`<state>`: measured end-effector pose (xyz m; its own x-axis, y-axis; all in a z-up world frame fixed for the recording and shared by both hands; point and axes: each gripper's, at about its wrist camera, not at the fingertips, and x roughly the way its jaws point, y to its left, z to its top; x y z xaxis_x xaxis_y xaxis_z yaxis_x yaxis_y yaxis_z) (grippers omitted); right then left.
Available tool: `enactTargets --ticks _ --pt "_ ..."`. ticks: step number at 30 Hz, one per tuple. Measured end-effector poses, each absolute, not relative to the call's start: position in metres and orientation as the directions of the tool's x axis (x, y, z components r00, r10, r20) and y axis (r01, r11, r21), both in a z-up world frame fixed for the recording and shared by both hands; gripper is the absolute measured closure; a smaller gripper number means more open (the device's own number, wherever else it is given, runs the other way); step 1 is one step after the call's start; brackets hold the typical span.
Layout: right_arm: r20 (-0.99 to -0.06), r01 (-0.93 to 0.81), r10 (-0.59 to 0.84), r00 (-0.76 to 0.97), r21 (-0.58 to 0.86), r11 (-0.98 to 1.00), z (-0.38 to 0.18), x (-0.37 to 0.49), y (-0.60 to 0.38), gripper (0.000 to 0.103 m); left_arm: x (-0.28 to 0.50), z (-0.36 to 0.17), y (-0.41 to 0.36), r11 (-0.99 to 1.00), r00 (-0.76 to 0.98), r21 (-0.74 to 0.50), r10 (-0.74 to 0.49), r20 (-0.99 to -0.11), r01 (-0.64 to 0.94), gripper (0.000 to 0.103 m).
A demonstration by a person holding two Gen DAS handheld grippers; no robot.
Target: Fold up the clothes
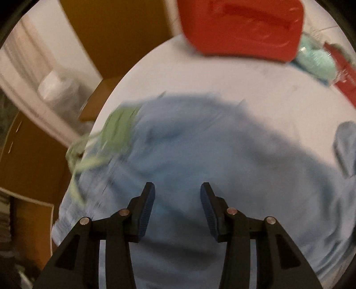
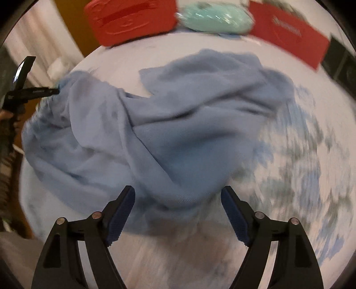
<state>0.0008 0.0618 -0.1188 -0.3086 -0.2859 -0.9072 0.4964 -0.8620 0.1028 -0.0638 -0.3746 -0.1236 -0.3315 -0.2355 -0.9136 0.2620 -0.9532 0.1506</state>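
The white tabletop fills most of both views and carries everything else; across its middle lies the crumpled light blue garment, bunched into thick folds in the right wrist view and spread flatter, though blurred, in the left wrist view; to the right of it in the right wrist view sits a blue-and-grey patterned cloth, too smeared to make out further; at the far edge of the tabletop stand a red plastic-wrapped package, a red box and, between them, a pale teal bundle in clear wrap; in the left wrist view a green cloth lies at the blue garment's left edge, partly over the rim of the tabletop, with brown cardboard boxes beyond; the right gripper hangs over the near fold of the garment with its jaws spread wide and nothing pinched between the blue pads; the left gripper is likewise released, its jaws parted above the fabric with only cloth showing behind the gap; in the right wrist view the left gripper appears at the far left, its tip at the garment's edge, though whether it touches the cloth there cannot be told.
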Motion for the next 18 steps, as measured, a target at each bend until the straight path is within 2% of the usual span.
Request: enactTargets --ticks 1,2,3,5,7,9,12,14,16,17,18 --pt "-0.907 0.509 -0.267 -0.327 0.07 -0.858 -0.122 0.0 0.055 0.031 -0.059 -0.128 -0.38 -0.95 -0.321 0.153 -0.239 -0.916 0.272 0.059" --pt "-0.912 0.512 -0.231 -0.338 0.028 -0.859 -0.127 -0.005 0.049 0.058 -0.055 -0.132 -0.385 -0.948 -0.313 0.155 -0.242 -0.918 0.279 0.06" --pt "-0.915 0.502 -0.189 -0.356 -0.016 -0.865 -0.128 -0.01 0.047 0.075 -0.052 -0.134 -0.388 -0.947 -0.315 0.154 -0.243 -0.917 0.28 0.06" --pt "-0.904 0.463 -0.172 -0.391 -0.031 -0.886 -0.113 -0.027 0.053 0.089 -0.046 -0.136 -0.394 -0.947 -0.319 0.152 -0.242 -0.916 0.282 0.057" --pt "-0.883 0.417 -0.158 -0.441 -0.046 -0.908 -0.09 -0.046 0.062 0.091 -0.043 -0.136 -0.398 -0.949 -0.327 0.137 -0.23 -0.917 0.282 0.057" --pt "-0.813 0.394 -0.134 -0.567 -0.125 -0.91 -0.048 -0.063 0.061 0.094 -0.041 -0.133 -0.398 -0.951 -0.336 0.134 -0.226 -0.914 0.277 0.056" --pt "-0.672 0.373 -0.164 -0.722 -0.178 -0.911 0.03 -0.1 0.05 0.094 -0.04 -0.133 -0.401 -0.953 -0.349 0.112 -0.21 -0.913 0.281 0.051" --pt "-0.608 0.399 -0.19 -0.771 -0.229 -0.888 0.06 -0.127 0.022 0.094 -0.04 -0.132 -0.403 -0.952 -0.352 0.097 -0.2 -0.914 0.291 0.049" --pt "-0.559 0.43 -0.216 -0.8 -0.284 -0.857 0.075 -0.156 -0.012 0.079 -0.043 -0.13 -0.404 -0.95 -0.342 0.104 -0.207 -0.917 0.294 0.048" --pt "-0.573 0.444 -0.22 -0.789 -0.286 -0.849 0.075 -0.172 -0.026 0.054 -0.045 -0.128 -0.404 -0.949 -0.338 0.107 -0.209 -0.918 0.295 0.048" --pt "-0.618 0.456 -0.223 -0.754 -0.248 -0.855 0.071 -0.188 -0.034 0.045 -0.045 -0.124 -0.405 -0.95 -0.347 0.103 -0.207 -0.915 0.295 0.048"
